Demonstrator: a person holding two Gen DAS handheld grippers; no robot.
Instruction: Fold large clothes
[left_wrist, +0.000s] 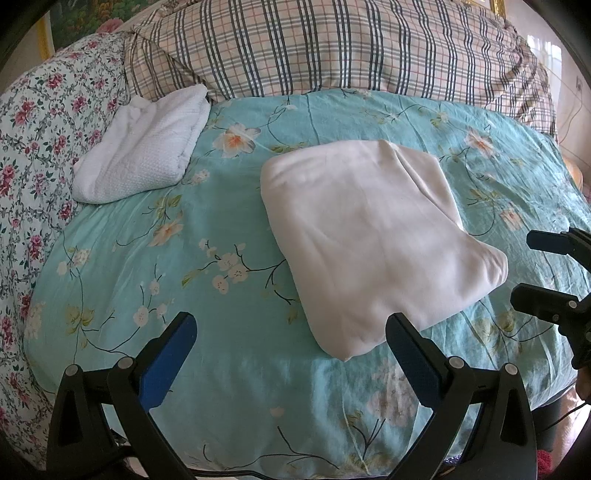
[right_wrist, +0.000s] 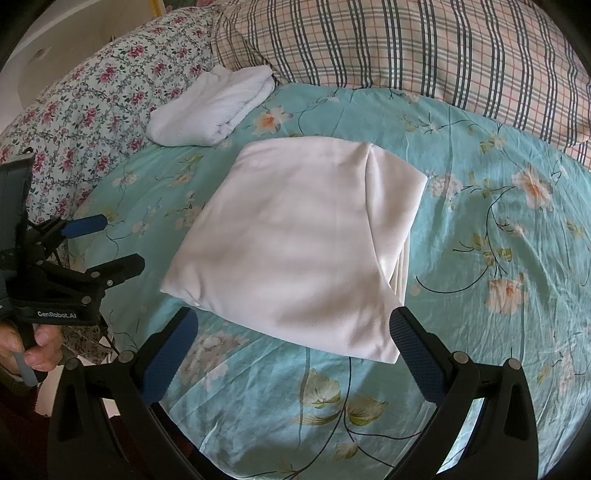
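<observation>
A pale pink garment (left_wrist: 373, 236) lies folded into a thick rectangle on the teal floral bedsheet (left_wrist: 229, 369). In the right wrist view the same folded garment (right_wrist: 295, 240) fills the middle of the bed. My left gripper (left_wrist: 291, 328) hovers open just short of its near corner, nothing between the blue pads. My right gripper (right_wrist: 293, 326) is open too, its fingers straddling the near edge of the fold without holding it. Each gripper shows in the other's view: the right gripper (left_wrist: 532, 266) at the right edge, the left gripper (right_wrist: 110, 243) at the left, held by a hand (right_wrist: 29, 350).
A folded white textured garment (left_wrist: 144, 147) rests at the back left against a rose-print pillow (left_wrist: 37, 122). A plaid quilt (left_wrist: 332, 48) is bunched along the head of the bed. The bed's edge drops off at the near right, with floor (left_wrist: 569, 406) beyond.
</observation>
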